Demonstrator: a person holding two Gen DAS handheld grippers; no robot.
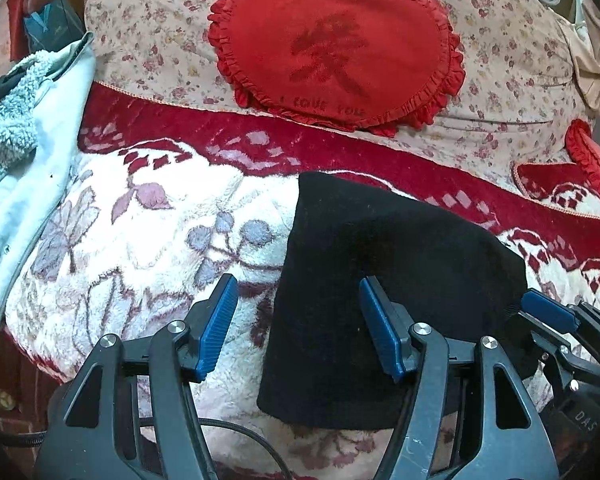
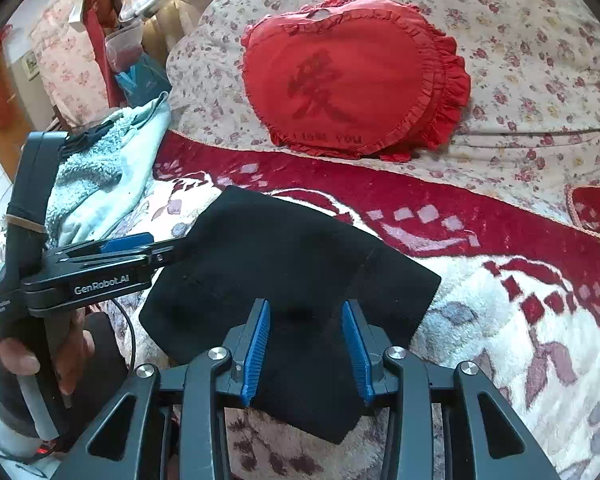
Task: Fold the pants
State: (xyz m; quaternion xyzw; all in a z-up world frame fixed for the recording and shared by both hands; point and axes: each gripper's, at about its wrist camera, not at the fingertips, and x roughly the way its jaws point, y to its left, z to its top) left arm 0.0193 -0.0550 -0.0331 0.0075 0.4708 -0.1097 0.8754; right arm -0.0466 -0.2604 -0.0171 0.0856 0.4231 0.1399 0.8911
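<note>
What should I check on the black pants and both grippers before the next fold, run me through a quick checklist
1. Left gripper free of cloth: ok, jaws wide apart, nothing between the pads.
2. Right gripper free of cloth: ok, jaws apart above the black pants, not pinching.
3. Pants folded into a compact bundle: ok, though the outline is angled, not square.
4. Pants fully on the floral blanket: ok.
5. Red heart pillow apart from the pants: ok.
6. Light blue fleece garment apart from the pants: ok.
</note>
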